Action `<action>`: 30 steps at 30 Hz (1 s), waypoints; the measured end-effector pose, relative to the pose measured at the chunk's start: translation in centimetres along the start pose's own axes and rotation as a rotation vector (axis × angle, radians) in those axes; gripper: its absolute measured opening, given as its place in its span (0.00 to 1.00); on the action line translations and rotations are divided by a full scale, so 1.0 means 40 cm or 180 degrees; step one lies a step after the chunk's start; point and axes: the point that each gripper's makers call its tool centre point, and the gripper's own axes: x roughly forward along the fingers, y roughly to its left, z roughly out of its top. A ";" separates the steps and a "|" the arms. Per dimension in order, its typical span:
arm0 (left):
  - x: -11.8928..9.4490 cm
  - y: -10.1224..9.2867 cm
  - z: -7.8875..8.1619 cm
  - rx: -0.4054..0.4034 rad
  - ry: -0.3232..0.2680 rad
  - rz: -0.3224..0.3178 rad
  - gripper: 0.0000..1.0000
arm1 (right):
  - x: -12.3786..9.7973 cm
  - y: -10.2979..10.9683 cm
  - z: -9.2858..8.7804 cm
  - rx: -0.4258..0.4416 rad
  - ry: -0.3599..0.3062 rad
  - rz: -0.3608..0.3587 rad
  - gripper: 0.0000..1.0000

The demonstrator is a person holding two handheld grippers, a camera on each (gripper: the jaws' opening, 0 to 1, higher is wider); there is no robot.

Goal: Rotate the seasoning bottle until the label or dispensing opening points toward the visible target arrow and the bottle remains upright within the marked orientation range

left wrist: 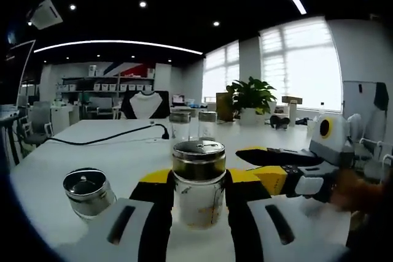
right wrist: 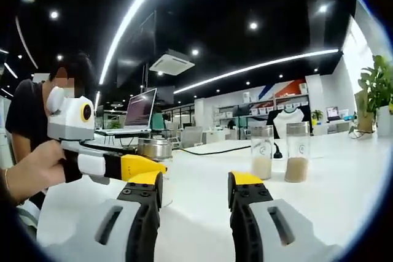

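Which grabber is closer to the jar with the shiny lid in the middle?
The left gripper. Its jaws stand on either side of the seasoning bottle, right against it. The right gripper comes in from the bottle's right, its jaw tips beside it but not around it.

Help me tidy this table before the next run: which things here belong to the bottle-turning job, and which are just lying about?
In the job:
seasoning bottle, gripped between the left gripper's jaws
right gripper, open, holding nothing

Lying about:
small steel-lidded jar
two tall glass shakers
black cable
potted plant
laptop
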 end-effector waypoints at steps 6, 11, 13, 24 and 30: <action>-0.008 -0.004 -0.019 -0.0017 0.0031 0.0021 0.34 | 0.001 0.002 -0.002 -0.0003 0.0009 0.0010 0.40; -0.010 -0.004 -0.024 -0.0019 0.0032 0.0019 0.34 | 0.000 0.004 -0.005 -0.0012 0.0022 0.0009 0.40; -0.011 -0.004 -0.024 -0.0030 0.0022 0.0017 0.34 | 0.000 0.004 -0.006 -0.0013 0.0028 0.0008 0.40; -0.014 -0.011 -0.046 0.0000 0.0046 -0.0021 0.34 | 0.003 0.002 -0.007 -0.0001 0.0031 0.0017 0.40; -0.009 -0.006 -0.054 0.0002 0.0064 -0.0042 0.34 | 0.004 0.003 -0.008 0.0001 0.0031 0.0024 0.40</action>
